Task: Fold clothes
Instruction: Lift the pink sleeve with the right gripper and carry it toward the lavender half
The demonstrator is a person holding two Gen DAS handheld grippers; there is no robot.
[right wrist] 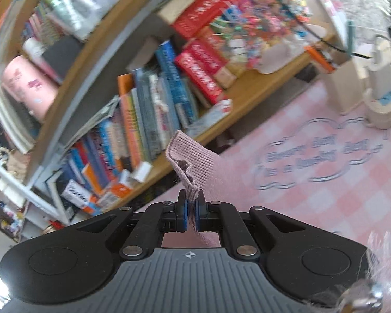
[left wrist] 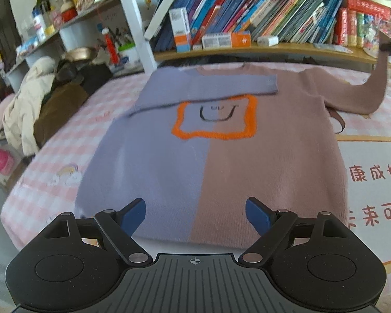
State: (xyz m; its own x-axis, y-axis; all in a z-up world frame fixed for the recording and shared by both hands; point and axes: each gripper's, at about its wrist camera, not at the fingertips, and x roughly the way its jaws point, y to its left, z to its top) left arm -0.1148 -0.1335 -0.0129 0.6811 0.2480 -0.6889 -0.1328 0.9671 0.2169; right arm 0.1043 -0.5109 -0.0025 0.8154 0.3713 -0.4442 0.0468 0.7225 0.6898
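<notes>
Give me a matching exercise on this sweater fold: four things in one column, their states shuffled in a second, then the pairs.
1. left gripper
2. right gripper
3. lilac sleeve
4. brown sleeve

A. lifted off the bed by its cuff
B. folded flat across the chest
C. open, holding nothing
D. shut on a ribbed cuff

Pairs: 1-C, 2-D, 3-B, 4-A

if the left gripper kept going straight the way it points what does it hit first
Most likely the sweater spread on the bed: the left gripper angles down over its near hem, jaws open and empty. Depth is hard to judge.
</notes>
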